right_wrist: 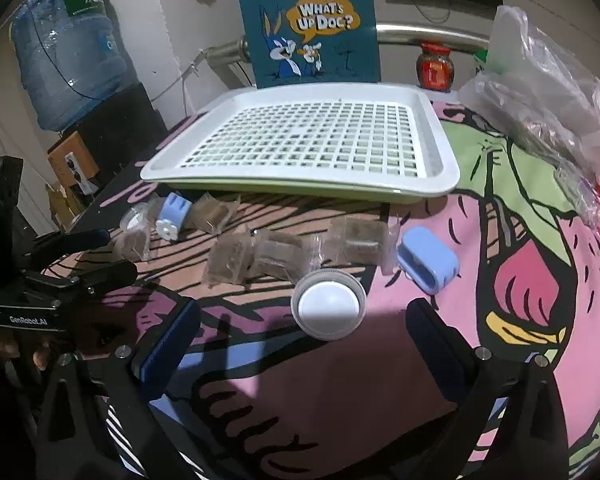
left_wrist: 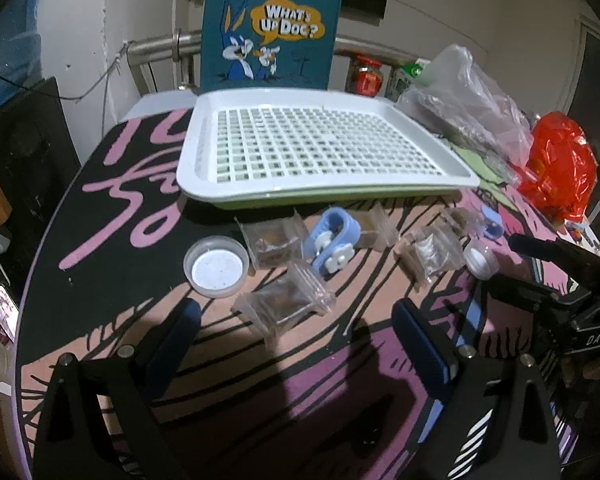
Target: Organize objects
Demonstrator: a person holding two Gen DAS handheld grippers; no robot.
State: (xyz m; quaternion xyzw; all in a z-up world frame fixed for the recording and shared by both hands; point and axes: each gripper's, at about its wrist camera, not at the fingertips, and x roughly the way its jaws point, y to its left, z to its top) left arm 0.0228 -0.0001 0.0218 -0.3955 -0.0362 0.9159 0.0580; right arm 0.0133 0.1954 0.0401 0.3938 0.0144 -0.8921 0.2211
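- Along the bottom of each frame, only the black arms and blue pads of each view's own gripper show; the wrist bodies are cut off.
- Left gripper (left_wrist: 296, 344): fingers spread wide, nothing between the pads; a clear packet (left_wrist: 286, 300) lies just above the gap.
- Right gripper (right_wrist: 304, 344): fingers likewise wide apart and holding nothing; a round cap (right_wrist: 328, 310) lies between and slightly above the tips.
- Tray (left_wrist: 320, 148): white plastic, rectangular with rounded corners, square-grid floor over a green base; upper centre in both views, nothing on it.
- Packets: small clear sachets with brownish contents, scattered below the tray's near edge; blur hides what the contents are.
- Second cap (left_wrist: 216, 266): translucent rim, white disc inside, left of centre in the left view.
- Blue clip (left_wrist: 330, 242): rounded pale-blue plastic with a white flower-shaped knob; a second blue piece (right_wrist: 428, 266) lies right of centre in the right view.
- Cloth (left_wrist: 120, 208): printed pink, black and green, covering the table.
- Clear bag (right_wrist: 548, 92) and red bag (left_wrist: 556, 172): crinkled film, cut off at the right edge.
- Poster bag (right_wrist: 308, 28): teal, cartoon rabbit, top cropped.
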